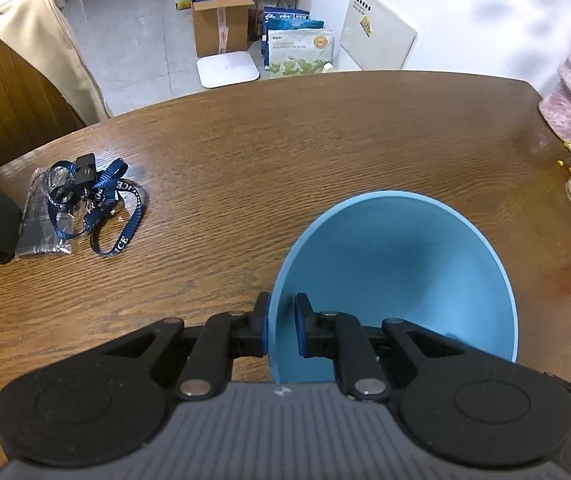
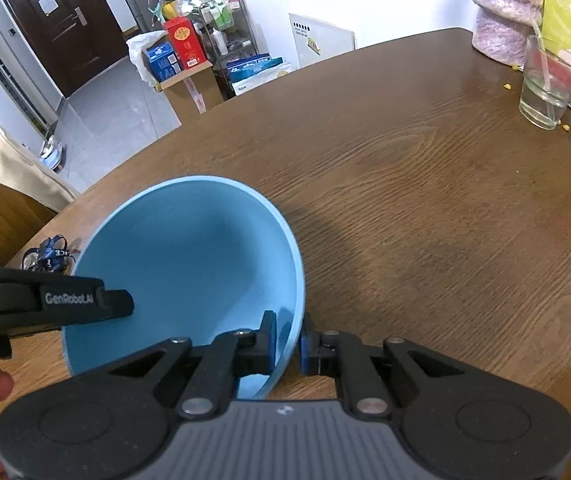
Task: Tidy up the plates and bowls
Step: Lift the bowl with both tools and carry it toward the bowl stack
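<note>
Your left gripper point(image 1: 281, 330) and right gripper point(image 2: 288, 342) have their jaws clamped on the blue bowl point(image 1: 397, 280), at nine and three o'clock of its rim. Uneven pull could twist it free onto the desk point(image 1: 285, 152).

Two hand-held black grippers with blue-padded fingers

The left gripper point(image 1: 281, 326) has matte black linkage arms joined by silver round pivot screws, two broad round black housings with a raised disc on each, and a grey ribbed body bearing a small white logo between them; its fingers point(image 1: 300, 326) carry blue pads. The right gripper point(image 2: 288, 342) is built the same. A black strap printed "GenRoboAI" point(image 2: 70, 299) in grey letters shows in the right wrist view.
</note>
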`<act>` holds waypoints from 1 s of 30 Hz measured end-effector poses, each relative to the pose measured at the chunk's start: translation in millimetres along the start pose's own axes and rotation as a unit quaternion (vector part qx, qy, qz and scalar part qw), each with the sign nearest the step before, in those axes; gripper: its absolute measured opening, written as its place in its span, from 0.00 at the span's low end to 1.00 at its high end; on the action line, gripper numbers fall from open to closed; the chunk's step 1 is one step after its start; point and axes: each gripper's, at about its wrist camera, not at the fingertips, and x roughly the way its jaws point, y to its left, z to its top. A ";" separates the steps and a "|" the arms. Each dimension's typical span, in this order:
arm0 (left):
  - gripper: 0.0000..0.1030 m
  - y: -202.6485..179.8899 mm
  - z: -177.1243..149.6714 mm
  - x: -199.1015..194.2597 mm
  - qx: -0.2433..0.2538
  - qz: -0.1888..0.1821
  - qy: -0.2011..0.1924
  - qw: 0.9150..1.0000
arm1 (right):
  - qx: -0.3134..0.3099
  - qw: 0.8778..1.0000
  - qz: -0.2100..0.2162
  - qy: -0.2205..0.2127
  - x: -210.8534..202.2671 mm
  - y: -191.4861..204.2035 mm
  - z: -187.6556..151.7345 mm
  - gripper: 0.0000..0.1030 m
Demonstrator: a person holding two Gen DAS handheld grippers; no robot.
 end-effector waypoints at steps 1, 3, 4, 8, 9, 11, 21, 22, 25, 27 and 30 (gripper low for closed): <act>0.13 -0.5 -1.3 -3.1 0.000 -0.001 -0.002 1.000 | 0.002 1.000 0.001 -0.001 -2.5 -0.9 -1.0 0.10; 0.13 -1.8 -3.9 -8.4 0.001 -0.002 -0.005 1.000 | 0.003 1.000 0.003 -0.003 -7.3 -2.1 -3.8 0.10; 0.13 -2.3 -5.5 -11.8 0.002 -0.002 -0.007 1.000 | 0.003 1.000 0.003 -0.005 -10.3 -2.4 -5.4 0.10; 0.13 -4.5 -11.9 -25.9 0.002 -0.004 -0.015 1.000 | 0.004 1.000 0.005 -0.011 -22.7 -5.1 -9.6 0.10; 0.13 -5.3 -13.7 -29.3 0.003 -0.004 -0.016 1.000 | 0.005 1.000 0.005 -0.013 -26.4 -5.3 -10.5 0.10; 0.13 -7.3 -16.8 -36.3 0.004 -0.004 -0.020 1.000 | 0.004 1.000 0.005 -0.018 -34.5 -6.1 -12.3 0.10; 0.13 -18.4 -37.1 -75.3 0.011 -0.011 -0.038 0.999 | 0.004 0.999 0.004 -0.044 -79.6 -14.0 -23.1 0.10; 0.13 -19.7 -39.0 -79.8 0.011 -0.012 -0.040 0.999 | 0.003 0.999 0.003 -0.046 -83.3 -14.3 -24.2 0.10; 0.13 -22.8 -44.9 -92.4 0.011 -0.017 -0.047 0.999 | 0.001 0.999 0.003 -0.053 -96.5 -16.1 -28.8 0.10; 0.13 -25.6 -49.2 -99.3 0.014 -0.018 -0.050 0.998 | -0.001 0.998 0.001 -0.057 -104.4 -17.2 -32.2 0.10; 0.13 -30.2 -56.4 -109.0 0.016 -0.022 -0.053 0.998 | -0.003 0.998 -0.003 -0.064 -117.2 -20.6 -37.5 0.10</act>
